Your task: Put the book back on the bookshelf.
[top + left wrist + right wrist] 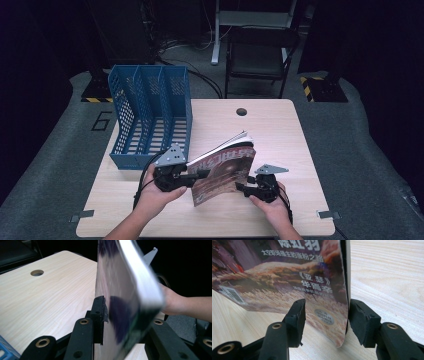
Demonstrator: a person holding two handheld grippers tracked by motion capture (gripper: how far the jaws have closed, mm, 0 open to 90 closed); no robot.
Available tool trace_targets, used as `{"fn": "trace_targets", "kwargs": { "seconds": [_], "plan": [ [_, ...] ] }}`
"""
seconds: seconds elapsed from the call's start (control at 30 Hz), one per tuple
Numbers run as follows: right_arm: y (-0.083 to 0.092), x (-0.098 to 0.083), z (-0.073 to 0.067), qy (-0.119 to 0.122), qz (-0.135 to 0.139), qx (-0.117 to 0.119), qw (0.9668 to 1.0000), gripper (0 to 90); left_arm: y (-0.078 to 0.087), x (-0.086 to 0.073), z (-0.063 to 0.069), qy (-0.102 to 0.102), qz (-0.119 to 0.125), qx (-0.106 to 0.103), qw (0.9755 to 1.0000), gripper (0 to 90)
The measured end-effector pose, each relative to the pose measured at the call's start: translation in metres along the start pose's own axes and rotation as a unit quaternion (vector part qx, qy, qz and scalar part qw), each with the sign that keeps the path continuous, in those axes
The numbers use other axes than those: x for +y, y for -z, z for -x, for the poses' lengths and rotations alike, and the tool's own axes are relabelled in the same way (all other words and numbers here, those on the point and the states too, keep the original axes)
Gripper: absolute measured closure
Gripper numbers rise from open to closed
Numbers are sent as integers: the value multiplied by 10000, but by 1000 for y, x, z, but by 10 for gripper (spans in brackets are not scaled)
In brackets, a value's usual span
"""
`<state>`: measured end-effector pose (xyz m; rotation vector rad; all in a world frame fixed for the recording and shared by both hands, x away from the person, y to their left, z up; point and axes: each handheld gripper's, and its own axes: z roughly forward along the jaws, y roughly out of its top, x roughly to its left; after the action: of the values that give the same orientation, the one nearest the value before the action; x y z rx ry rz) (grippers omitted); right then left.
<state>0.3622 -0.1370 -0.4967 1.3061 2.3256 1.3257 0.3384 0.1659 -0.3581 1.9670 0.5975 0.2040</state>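
Note:
A magazine (225,170) with a reddish-brown cover stands tilted on its lower edge near the table's front, pages fanning at the top. My left gripper (200,174) is shut on its left edge. In the left gripper view one pad (100,312) presses the glossy cover of the magazine (125,290), and the other jaw sits behind the pages. My right gripper (240,187) is at the lower right corner. It is open (325,307), straddling the edge of the magazine (287,277), whose sheet lies close to the right-hand pad (359,317).
A blue three-slot file rack (150,115) stands at the table's back left, just behind the left hand. The wooden table (280,130) has a cable hole (241,111) at its far edge. A dark chair (257,55) stands beyond the table.

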Motion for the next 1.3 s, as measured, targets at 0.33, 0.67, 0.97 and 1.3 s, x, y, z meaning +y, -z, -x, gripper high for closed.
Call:
{"fn": "trace_targets", "kwargs": {
  "seconds": [0.33, 0.67, 0.97, 1.3],
  "plan": [
    [0, 0, 0, -15, 43, -7, 10000, 472, -3, 30, 3, -87, -512, -58, 9986, 686],
    [0, 0, 0, -29, 51, -5, 10000, 470, -9, 53, 3, -179, -780, 6, 9968, 709],
    [0, 0, 0, 5, 43, 42, 10000, 465, -16, 73, 3, -249, -1163, 108, 9928, 727],
    [0, 0, -1, -22, 32, -15, 10000, 464, -25, 81, 0, -284, -1383, 110, 9899, 777]
  ]
}}
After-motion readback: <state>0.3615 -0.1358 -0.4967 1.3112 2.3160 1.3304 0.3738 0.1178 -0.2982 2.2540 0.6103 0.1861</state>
